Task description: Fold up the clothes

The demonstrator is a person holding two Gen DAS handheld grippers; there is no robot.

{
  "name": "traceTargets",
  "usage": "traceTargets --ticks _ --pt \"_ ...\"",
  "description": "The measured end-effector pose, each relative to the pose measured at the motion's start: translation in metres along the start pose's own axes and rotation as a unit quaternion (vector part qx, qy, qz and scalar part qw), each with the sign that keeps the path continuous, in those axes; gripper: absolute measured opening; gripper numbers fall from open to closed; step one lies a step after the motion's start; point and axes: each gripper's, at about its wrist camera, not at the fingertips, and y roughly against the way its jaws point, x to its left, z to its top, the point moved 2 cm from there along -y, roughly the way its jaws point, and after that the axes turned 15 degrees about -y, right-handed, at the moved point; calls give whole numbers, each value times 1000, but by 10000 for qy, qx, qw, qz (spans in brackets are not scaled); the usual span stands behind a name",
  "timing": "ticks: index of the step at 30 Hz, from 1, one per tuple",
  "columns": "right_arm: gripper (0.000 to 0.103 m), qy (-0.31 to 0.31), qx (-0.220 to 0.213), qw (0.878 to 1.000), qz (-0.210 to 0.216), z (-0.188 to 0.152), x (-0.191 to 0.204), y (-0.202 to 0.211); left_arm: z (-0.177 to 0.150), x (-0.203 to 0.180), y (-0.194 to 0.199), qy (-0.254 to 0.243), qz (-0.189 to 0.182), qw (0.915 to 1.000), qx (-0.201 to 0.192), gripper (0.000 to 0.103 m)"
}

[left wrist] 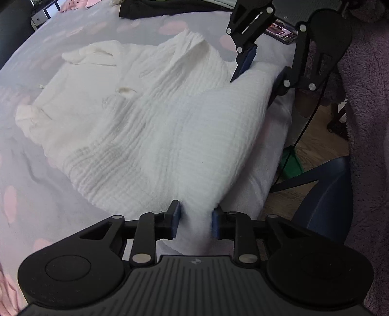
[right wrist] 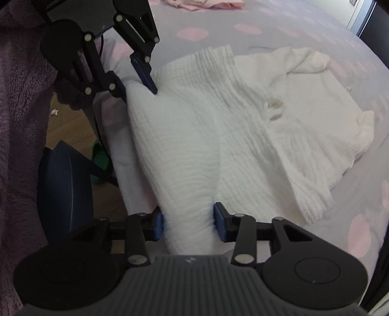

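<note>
A white crinkled garment (left wrist: 145, 116) (right wrist: 218, 121) lies spread on a grey bed sheet with pink spots (left wrist: 36, 182) (right wrist: 316, 24). Its sleeves reach toward the far side. One edge is lifted along the bed's near edge, and each gripper holds an end of it. My left gripper (left wrist: 195, 220) is shut on a bunch of that cloth and also shows from the right wrist (right wrist: 138, 93). My right gripper (right wrist: 188, 224) pinches the other end, also seen from the left wrist (left wrist: 254, 85). The cloth hides one finger of the far gripper in each view.
A black garment (left wrist: 158, 9) and pink clothes (right wrist: 206, 3) lie at the far side of the bed. A phone (left wrist: 282, 30) rests near the bed's edge. Beside the bed are a blue chair (left wrist: 323, 194) (right wrist: 65, 182), a green object (left wrist: 290, 165), wooden floor and a person's purple fleece (left wrist: 364, 97).
</note>
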Motion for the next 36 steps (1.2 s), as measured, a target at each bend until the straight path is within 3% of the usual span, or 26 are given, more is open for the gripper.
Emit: traceTargets --ticks 3,7,13,15,17,19,23,29,33,36 --pt "50 -167 -184 9996 162 -3 -8 17 -2 4 10 104 -144 9997 -158 45" --pt "60 -708 -710 9947 211 0 -27 43 -4 19 33 489 -95 9965 -679 51" --pt "60 -1163 -1135 9864 227 8 -48 62 -14 60 56 1434 111 9810 -1306 55" --pt "60 -1305 -1193 9841 147 8 -55 65 -16 71 56 1695 256 9767 -1294 55" --pt "70 -1448 -1250 9815 67 9 -62 67 -19 76 50 1841 344 9753 -1172 55" --pt "71 -1590 -1306 9786 -13 9 -69 70 -23 80 44 1954 412 9745 -1028 55" --pt "72 -1804 -1026 9772 -447 7 -84 46 -30 89 31 2155 522 9720 -774 55" --pt "73 -2031 -972 9733 -440 10 -99 13 -28 108 8 2332 588 9668 -861 55" --pt "65 -1789 -1166 9768 -182 20 -89 8 -25 112 3 2384 509 9633 -1124 53" --pt "63 -1407 -1113 9838 -61 25 -76 3 -17 107 2 2090 462 9691 -1229 47"
